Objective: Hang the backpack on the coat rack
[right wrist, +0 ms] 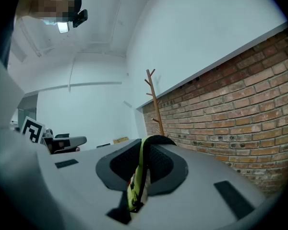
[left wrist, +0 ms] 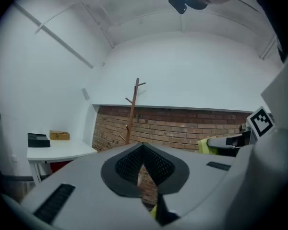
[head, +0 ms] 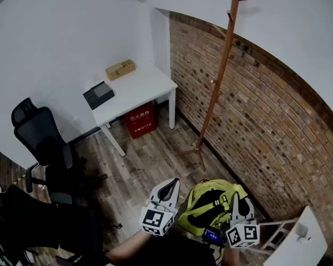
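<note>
1. The head view looks steeply down from above; the left gripper (head: 169,185) and right gripper (head: 236,197) sit close at its lower edge.
2. Each gripper view looks level along its own jaws, very near them.
3. All three views share the distant coat rack (head: 219,76) and brick wall (head: 266,121).
4. Each gripper view catches the other gripper at its edge.

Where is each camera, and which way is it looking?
Head view: on the person's head, looking down at the backpack, floor, left gripper and right gripper.
Left gripper view: on the left gripper, looking level past its jaws at the coat rack.
Right gripper view: on the right gripper, looking along jaws clamping the backpack's strap.
Shared: both gripper views show the coat rack and brick wall.
</note>
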### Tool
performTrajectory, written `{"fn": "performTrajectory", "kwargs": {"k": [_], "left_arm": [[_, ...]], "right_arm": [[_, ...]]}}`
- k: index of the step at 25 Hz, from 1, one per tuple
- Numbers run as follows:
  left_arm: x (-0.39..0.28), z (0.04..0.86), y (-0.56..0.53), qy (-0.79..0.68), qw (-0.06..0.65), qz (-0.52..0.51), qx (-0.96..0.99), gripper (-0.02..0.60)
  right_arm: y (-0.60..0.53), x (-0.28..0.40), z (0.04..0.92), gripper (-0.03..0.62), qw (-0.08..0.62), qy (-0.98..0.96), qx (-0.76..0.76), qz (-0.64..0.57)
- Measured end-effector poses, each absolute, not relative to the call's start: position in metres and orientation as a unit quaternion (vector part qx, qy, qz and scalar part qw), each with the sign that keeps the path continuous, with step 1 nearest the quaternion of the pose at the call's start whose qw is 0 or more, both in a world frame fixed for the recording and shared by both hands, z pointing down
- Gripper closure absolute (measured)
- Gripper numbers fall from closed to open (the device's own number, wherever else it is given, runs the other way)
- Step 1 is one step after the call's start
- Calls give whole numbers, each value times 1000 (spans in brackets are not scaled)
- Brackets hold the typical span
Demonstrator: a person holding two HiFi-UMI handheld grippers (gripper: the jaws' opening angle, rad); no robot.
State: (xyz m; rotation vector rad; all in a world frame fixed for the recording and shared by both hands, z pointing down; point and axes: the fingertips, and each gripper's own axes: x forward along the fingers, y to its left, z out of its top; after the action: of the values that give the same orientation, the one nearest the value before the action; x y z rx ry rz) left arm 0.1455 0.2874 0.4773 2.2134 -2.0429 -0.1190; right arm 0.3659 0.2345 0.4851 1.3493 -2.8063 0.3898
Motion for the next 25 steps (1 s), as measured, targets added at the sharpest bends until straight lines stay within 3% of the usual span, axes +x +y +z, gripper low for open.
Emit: {"fn": "performTrajectory", "kwargs": {"k": [25], "left_arm": [[126,473,282,-671,54,-36,739,575]], "right_arm": [[227,311,456,554,6,-906,415,75]]}}
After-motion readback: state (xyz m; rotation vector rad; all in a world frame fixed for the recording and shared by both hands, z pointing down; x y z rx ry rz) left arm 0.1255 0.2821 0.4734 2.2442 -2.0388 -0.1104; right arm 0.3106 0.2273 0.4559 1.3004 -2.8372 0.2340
